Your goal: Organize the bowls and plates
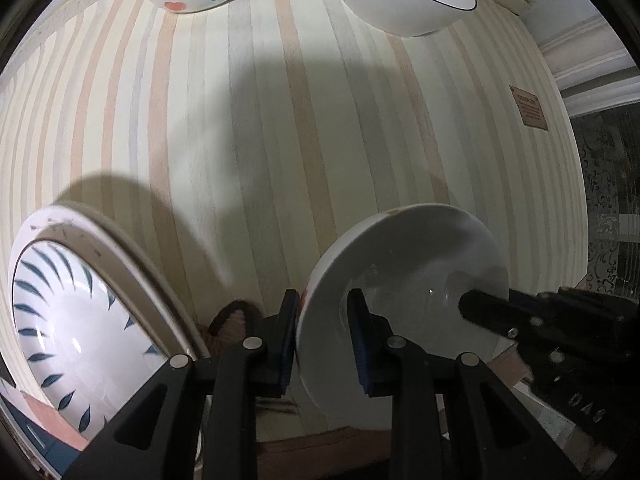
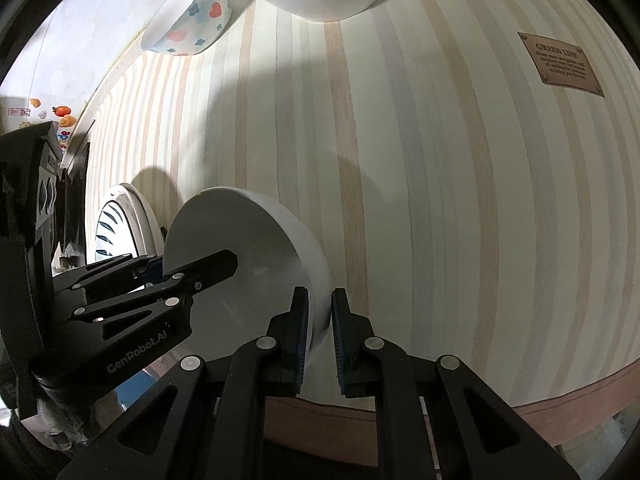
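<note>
Both jaws clamp one white bowl [image 1: 404, 292] by opposite rim edges, held tilted above the striped tablecloth [image 1: 256, 140]: left gripper [image 1: 323, 340] one side, right gripper [image 2: 319, 336] the other. Risk: two thin rim pinches; if the hands diverge or twist, the glazed rim likely slips and drops. Left view alone shows the leaf-pattern plate [image 1: 68, 320] close beside its jaws; right view alone shows the "GREEN LIFE" tag [image 2: 560, 65] clearly
</note>
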The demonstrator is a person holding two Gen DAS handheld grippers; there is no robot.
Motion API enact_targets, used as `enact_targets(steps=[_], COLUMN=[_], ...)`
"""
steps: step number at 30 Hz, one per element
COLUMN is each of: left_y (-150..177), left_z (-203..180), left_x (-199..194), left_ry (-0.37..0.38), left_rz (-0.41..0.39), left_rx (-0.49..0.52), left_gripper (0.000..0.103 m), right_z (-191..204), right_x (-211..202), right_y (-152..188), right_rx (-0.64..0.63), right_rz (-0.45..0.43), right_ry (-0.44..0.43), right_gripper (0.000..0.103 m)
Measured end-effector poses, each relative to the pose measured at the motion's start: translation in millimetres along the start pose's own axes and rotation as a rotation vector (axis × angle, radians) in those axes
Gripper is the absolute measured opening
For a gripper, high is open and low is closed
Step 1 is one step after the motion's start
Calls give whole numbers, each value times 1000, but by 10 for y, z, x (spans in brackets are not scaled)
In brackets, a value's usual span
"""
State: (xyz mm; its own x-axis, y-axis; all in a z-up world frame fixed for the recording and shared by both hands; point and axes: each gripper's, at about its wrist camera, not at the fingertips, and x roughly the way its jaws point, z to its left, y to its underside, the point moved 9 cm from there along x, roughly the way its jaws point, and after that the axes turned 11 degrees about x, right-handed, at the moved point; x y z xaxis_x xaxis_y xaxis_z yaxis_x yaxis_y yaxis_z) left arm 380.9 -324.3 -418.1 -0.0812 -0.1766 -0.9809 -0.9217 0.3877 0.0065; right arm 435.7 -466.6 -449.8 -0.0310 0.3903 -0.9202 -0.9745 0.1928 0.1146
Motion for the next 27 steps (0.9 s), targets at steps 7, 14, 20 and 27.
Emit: enact_targets(steps=[7, 14, 20, 27], left_y=[-189, -1221, -1954, -2185], left_z=[-24, 47, 200, 168], left_x=[-605, -975, -663, -235], left_ry=[-24, -22, -17, 53], left_rz=[-109, -223, -166, -89], left_rx=[21, 19, 3, -37], left_gripper=[23, 27, 27, 26], right_z=[58, 76, -45, -92], right_x=[-497, -986, -872, -482], right_y=[-234, -1091, -1890, -2325], right_rx=[-2, -4, 63, 126], right_rz=[-61, -205, -240, -178], right_ry=[-97, -108, -91, -99], right_gripper=[14, 31, 32, 32])
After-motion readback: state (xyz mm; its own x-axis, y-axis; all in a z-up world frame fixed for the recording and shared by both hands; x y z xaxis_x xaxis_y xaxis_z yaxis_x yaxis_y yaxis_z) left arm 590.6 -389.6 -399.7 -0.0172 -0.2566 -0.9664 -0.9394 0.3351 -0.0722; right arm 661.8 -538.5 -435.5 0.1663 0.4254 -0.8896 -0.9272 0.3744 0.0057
